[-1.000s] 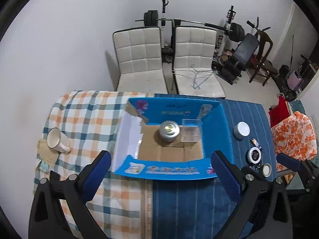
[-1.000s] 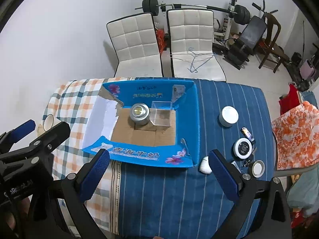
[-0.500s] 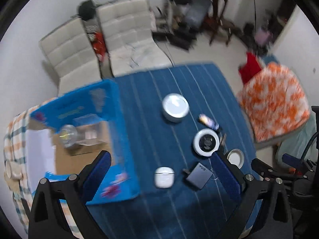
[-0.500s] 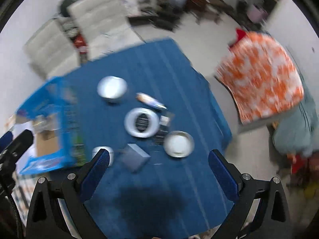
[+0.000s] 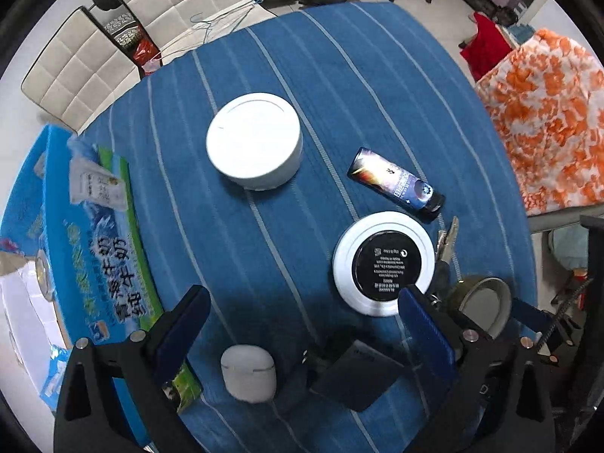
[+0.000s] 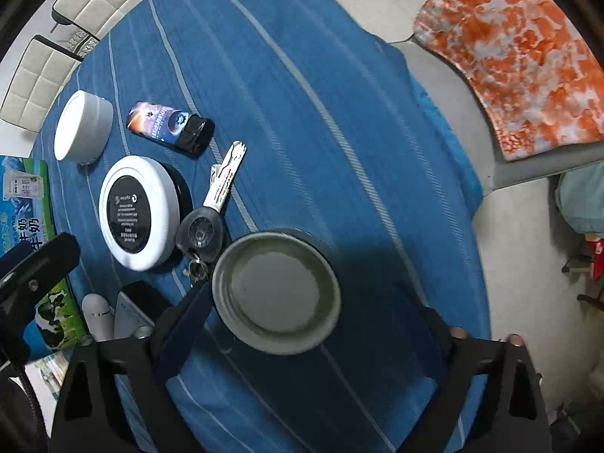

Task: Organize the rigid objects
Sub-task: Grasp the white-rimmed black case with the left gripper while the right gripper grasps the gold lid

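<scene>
Loose objects lie on a blue striped cloth [image 5: 339, 75]. My left gripper [image 5: 305, 336] is open above a white earbud case [image 5: 247, 377] and a dark flat box [image 5: 355, 373]. Beyond it sit a white round tin [image 5: 255, 139], a white disc with a black label [image 5: 383, 262] and a dark printed tube [image 5: 396, 183]. My right gripper [image 6: 302, 339] is open around a round metal lid [image 6: 277, 292]. A car key [image 6: 215, 204] lies beside the disc [image 6: 137, 211]. The tube [image 6: 170, 128] and tin [image 6: 81, 132] also show in the right wrist view.
A blue cardboard box [image 5: 98, 249] stands at the left edge of the table, also in the right wrist view [image 6: 26, 204]. White padded chairs [image 5: 124, 26] stand behind the table. An orange patterned cloth [image 6: 517, 53] covers a seat on the right.
Both grippers have swung right from the blue box and come down close over the loose objects. The right gripper now brackets the metal lid.
</scene>
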{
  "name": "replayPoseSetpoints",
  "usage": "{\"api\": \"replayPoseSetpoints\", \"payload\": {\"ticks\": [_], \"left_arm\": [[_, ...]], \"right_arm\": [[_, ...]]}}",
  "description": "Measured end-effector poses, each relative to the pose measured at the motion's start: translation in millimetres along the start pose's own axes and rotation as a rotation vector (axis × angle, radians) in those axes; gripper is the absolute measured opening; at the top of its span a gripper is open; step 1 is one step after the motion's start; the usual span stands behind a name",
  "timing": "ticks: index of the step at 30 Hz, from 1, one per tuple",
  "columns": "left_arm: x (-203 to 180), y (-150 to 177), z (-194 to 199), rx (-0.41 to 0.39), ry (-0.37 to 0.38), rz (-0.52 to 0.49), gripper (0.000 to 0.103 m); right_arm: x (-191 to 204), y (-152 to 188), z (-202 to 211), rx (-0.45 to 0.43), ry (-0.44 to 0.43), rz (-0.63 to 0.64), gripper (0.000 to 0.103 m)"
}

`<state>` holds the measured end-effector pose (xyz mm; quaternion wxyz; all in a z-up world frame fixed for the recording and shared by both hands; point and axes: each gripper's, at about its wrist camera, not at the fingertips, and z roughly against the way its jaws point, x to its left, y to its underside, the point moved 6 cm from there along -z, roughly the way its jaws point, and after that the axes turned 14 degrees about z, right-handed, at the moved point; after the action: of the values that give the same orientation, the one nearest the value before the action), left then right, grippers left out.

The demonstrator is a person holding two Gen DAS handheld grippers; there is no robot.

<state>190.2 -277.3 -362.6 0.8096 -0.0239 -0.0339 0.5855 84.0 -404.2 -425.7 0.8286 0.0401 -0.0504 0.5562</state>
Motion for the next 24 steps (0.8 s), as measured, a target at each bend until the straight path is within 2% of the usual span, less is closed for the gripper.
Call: {"api": "replayPoseSetpoints", "payload": {"ticks": [4,10,13,14,16,18,24], "left_arm": [[-11.8,-0.9,-11.5,0.051,0.029,-0.005,0.101],[-41.1,-3.0,-32.7,0.099,0.031,-0.061,0.101],[-50.1,-4.5,-45.5,0.116,0.013,-0.1,0.101],[-51.1,-5.2,-48.8,0.117,0.007,-0.11,0.1],[-50.1,-6.5,-52.0,0.119,0.038,-0.096,0.091],[-45.4,-8.3,-52.7,0.126,0.062,-0.082,0.074],[-37.1,-3.7,-56.7,0.092,0.033,-0.103,0.074]], "right_arm": [[-9.5,-0.2,-0.4,0.024,0.062,0.003,0.071],[-23.5,3.2,-1.0,0.036,-0.027,-0.034,0.071],[-27.8,1.9,-3.3,0.036,-0.045,-0.043,0.071],[-28.8,0.6,-4.3,0.037,-0.043,-0.041,0.072],[-27.7,-0.4,-5.6,0.04,-0.03,-0.035,0.072],[-26.7,-0.2,-5.9,0.043,-0.018,-0.035,0.072],[-17.6,-1.4,-8.7,0.06,0.073,-0.016,0.071]]}}
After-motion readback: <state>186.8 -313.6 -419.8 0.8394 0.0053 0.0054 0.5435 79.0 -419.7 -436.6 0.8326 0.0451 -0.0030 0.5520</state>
